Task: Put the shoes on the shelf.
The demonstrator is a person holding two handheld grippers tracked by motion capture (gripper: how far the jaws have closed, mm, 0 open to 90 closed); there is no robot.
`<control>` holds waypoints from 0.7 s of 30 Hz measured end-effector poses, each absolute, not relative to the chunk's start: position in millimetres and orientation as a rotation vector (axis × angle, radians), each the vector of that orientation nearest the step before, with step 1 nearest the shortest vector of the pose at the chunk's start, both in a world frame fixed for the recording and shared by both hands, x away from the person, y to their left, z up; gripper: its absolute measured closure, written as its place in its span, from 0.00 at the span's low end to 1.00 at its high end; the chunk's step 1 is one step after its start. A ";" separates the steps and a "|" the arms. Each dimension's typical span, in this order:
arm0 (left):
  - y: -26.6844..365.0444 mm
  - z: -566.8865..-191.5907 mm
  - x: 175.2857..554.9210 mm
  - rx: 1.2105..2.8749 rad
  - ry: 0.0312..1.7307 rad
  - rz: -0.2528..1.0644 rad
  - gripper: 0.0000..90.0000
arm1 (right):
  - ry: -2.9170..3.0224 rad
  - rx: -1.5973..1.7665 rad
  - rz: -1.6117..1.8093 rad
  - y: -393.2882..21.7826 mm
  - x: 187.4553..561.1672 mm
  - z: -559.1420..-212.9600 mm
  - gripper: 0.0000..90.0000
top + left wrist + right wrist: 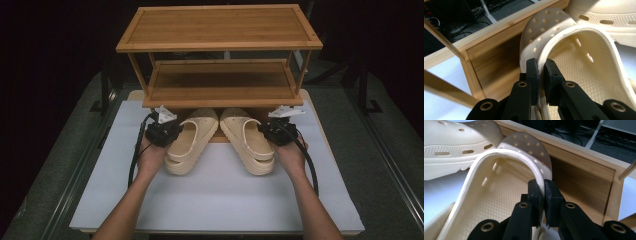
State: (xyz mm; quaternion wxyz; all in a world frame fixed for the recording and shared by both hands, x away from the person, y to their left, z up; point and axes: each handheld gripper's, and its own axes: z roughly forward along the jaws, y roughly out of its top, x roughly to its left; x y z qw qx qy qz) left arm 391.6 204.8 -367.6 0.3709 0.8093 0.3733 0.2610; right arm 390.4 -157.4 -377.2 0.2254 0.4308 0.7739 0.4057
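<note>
Slippers: am pinching left slipper (pixel 187 142) rim with left gripper (pixel 167 131), right slipper (pixel 250 140) rim with right gripper (pixel 270 131). Am keeping both level, sliding toward 12 o'clock under rack (pixel 220 97) bottom shelf, toes first.

Table: my white tabletop (pixel 220 200) over a wooden edge.
Floor: grey carpet (pixel 395 145) around me.
Background: dark; possibly cables (pixel 614 140) beyond the table.
</note>
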 end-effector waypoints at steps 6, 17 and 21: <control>195.3 -371.3 402.7 2.055 0.977 0.699 0.93 | 2.110 1.195 1.110 -154.1 403.4 -377.9 0.93; 173.6 -381.6 419.1 2.044 1.024 0.776 0.93 | 2.059 1.202 1.045 -145.8 422.6 -382.2 0.93; 168.8 -386.7 421.2 2.043 1.042 0.788 0.93 | 2.064 1.210 1.004 -143.3 424.7 -387.5 0.93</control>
